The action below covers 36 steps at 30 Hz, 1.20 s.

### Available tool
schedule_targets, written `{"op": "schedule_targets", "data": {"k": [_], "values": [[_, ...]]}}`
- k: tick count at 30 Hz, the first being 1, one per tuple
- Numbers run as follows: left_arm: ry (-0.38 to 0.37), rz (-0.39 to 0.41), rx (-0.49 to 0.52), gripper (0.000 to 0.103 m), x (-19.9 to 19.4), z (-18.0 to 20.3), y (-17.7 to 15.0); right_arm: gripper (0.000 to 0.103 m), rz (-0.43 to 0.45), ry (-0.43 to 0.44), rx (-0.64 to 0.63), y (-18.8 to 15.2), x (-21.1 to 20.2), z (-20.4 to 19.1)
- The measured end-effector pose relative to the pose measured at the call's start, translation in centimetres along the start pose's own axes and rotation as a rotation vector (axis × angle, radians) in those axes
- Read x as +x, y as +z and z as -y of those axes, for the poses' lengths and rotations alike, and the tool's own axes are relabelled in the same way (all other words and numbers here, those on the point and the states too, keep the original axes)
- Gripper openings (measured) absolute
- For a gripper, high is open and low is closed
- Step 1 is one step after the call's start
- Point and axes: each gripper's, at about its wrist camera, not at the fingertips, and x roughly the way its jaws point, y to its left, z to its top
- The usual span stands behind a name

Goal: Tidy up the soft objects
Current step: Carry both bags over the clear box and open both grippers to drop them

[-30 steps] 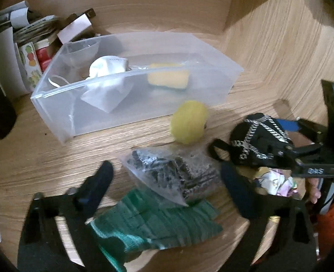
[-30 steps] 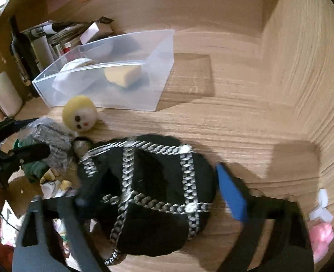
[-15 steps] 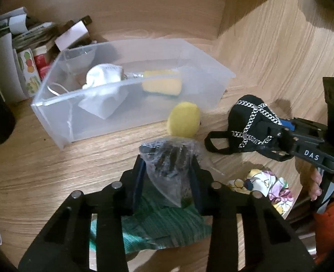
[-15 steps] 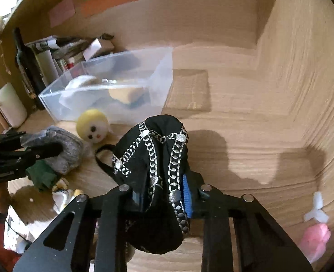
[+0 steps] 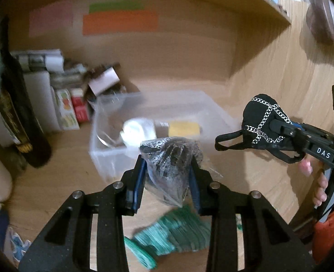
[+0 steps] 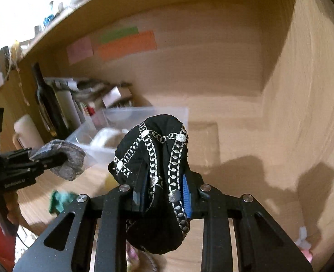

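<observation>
My left gripper is shut on a clear plastic bag of grey fabric and holds it in the air in front of the clear plastic bin. The bagged fabric also shows in the right wrist view. My right gripper is shut on a black face mask with silver chain pattern, lifted off the desk; the mask shows at the right in the left wrist view. The bin holds a white mask and a yellow sponge. A green cloth lies on the desk below my left gripper.
A dark bottle, boxes and papers stand at the back left beside the bin. Wooden walls close the back and right, with a shelf above. A pink item lies at the right on the desk.
Both grippers have risen from the desk with their loads, the bagged fabric and the black mask. The view has tilted up toward the back wall, and the yellow ball has dropped out of sight.
</observation>
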Motion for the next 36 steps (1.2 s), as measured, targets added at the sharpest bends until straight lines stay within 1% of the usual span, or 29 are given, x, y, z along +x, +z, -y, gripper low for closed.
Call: {"op": "schedule_targets", "data": {"k": [5, 8, 12, 15, 19, 24, 27, 30, 36], "values": [[0.031, 0.053, -0.015, 0.035, -0.9, -0.9, 1.6, 0.023, 0.059, 0.032, -0.003, 2.3, 0.6, -0.6], [0.056, 0.078, -0.019, 0.035, -0.6, -1.4, 2.8, 0.023, 0.079, 0.029, -0.017, 3.4, 1.1, -1.2], [0.086, 0.09, -0.012, 0.035, -0.1, -1.8, 3.9, 0.023, 0.093, 0.025, -0.035, 4.7, 2.1, -2.0], [0.107, 0.089, 0.005, 0.035, 0.5, -2.2, 4.3, 0.023, 0.086, 0.023, -0.049, 5.3, 3.1, -2.4], [0.118, 0.063, 0.011, 0.035, 2.0, -3.1, 4.6, 0.023, 0.05, 0.038, -0.062, 5.8, 5.1, -2.8], [0.101, -0.012, -0.009, 0.035, 5.2, -4.5, 4.5, 0.023, -0.014, 0.049, -0.079, 5.8, 8.0, -3.0], [0.086, -0.06, -0.018, 0.035, 7.1, -4.9, 4.2, 0.023, -0.071, 0.076, -0.105, 5.5, 9.8, -3.2], [0.078, -0.092, -0.009, 0.035, 8.5, -4.7, 4.0, 0.023, -0.105, 0.08, -0.129, 5.3, 11.1, -3.4], [0.064, -0.118, 0.016, 0.036, 10.3, -3.9, 4.0, 0.024, -0.18, 0.087, -0.142, 4.5, 13.4, -3.1]]}}
